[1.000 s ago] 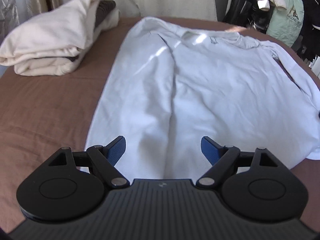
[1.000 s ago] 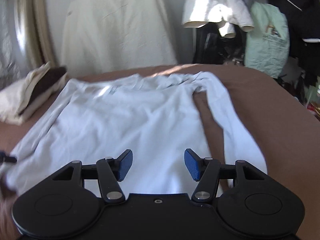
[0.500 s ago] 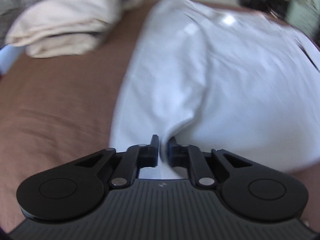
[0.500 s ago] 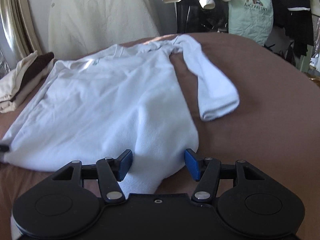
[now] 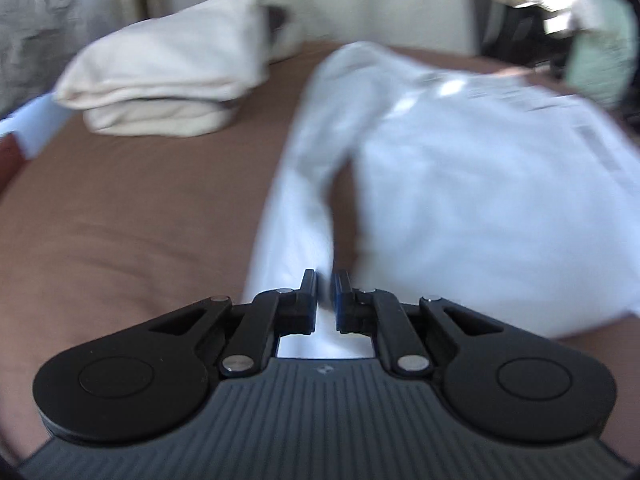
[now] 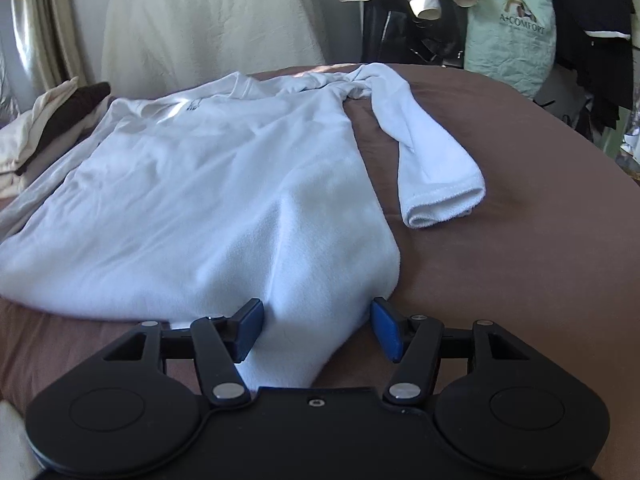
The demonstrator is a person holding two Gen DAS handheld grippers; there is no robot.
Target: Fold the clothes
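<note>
A white long-sleeved fleece top (image 6: 224, 200) is spread flat on the brown bed cover (image 6: 500, 264), collar toward the far wall and hem toward the cameras. Everything else is placed relative to this top.

In the left wrist view, which is blurred, the left gripper (image 5: 325, 292) is seen nearly closed, its jaws having just been opening a little after a clamp; a narrow strip of the top's white fabric, apparently the cuff end of the left sleeve (image 5: 296, 220), is pinched between the blue pads. That sleeve is drawn away from the body of the top, so that a wedge of brown cover shows between them.

In the right wrist view, the right gripper (image 6: 316, 326) is held partly open over the right-hand corner of the hem. A fold of the fabric lies between the blue pads; the left pad is touching it, while a gap is seen beside the right pad, so nothing is gripped.

The right sleeve (image 6: 432, 168) lies just beside the body of the top, apart from it, its cuff pointing toward the camera.

A stack of folded cream clothes (image 5: 160, 88) with a dark garment in it rests on the cover to the left of the top, near its shoulder. Hanging clothes and a pale green bag (image 6: 510, 28) are seen beyond the top's right shoulder.
</note>
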